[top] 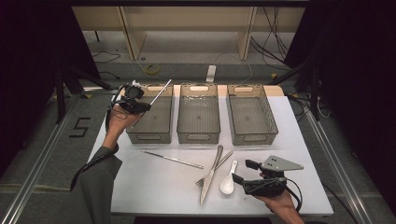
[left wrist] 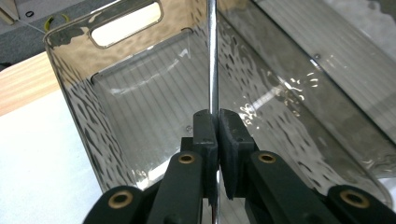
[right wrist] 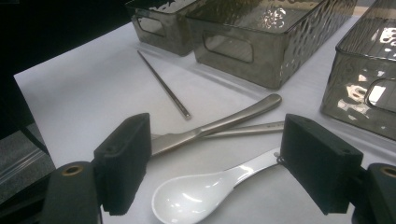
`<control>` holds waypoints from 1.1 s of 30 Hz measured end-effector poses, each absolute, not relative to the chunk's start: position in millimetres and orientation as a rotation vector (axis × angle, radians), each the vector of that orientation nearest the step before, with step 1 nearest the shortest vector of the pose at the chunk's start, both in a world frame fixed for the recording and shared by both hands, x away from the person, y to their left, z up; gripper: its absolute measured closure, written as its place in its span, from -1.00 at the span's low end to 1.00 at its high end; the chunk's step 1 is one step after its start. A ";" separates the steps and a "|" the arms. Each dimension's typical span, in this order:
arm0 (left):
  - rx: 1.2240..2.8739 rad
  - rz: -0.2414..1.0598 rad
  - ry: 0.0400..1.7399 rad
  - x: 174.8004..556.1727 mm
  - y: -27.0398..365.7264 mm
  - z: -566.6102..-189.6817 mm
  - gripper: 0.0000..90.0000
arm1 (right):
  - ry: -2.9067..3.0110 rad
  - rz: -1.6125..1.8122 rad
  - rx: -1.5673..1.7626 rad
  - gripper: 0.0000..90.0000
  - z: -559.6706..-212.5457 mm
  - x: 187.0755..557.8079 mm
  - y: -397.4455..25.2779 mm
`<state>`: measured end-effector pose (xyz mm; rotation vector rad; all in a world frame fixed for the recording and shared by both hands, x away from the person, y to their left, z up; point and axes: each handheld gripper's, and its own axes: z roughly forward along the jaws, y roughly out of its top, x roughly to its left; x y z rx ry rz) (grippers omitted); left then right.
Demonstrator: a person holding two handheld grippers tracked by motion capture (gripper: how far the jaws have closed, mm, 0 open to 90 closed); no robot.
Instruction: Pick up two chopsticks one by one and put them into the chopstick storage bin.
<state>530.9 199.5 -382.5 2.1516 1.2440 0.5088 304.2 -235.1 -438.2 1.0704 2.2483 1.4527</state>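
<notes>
1. Leftmost, left gripper is clamped on a metal chopstick, jaws tight around it, held over the left bin; in the high view the stick tilts up toward the bin's far right corner.
2. Middle bin and right bin sit beside it.
3. Second chopstick lies on the white table in front of the bins.
4. Knife crosses the fork; white ceramic spoon just beside them.
5. Right gripper hovers just above the spoon, jaws wide, holding nothing.

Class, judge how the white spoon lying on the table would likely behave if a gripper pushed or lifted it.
The white spoon looks glossy, so probably slippery between pads. It seems ceramic, hence likely stiff and breakable. Its rounded bowl may rock when nudged.
</notes>
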 end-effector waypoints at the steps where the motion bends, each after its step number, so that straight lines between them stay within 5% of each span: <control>1: 2.150 0.510 1.247 531.4 199.9 -383.6 0.90 | 2.248 1.453 1.070 -0.43 -438.2 304.2 -235.2; 18: 2.136 0.530 1.339 537.1 204.9 -406.4 0.87 | 2.250 1.454 1.068 -0.43 -438.1 304.1 -235.3; 25: 2.113 0.541 1.328 530.8 199.3 -399.8 0.11 | 2.247 1.453 1.073 -0.43 -438.1 304.4 -235.5; 33: 2.171 0.460 1.157 496.4 178.1 -392.2 -0.31 | 2.237 1.446 1.081 -0.43 -437.6 304.9 -238.1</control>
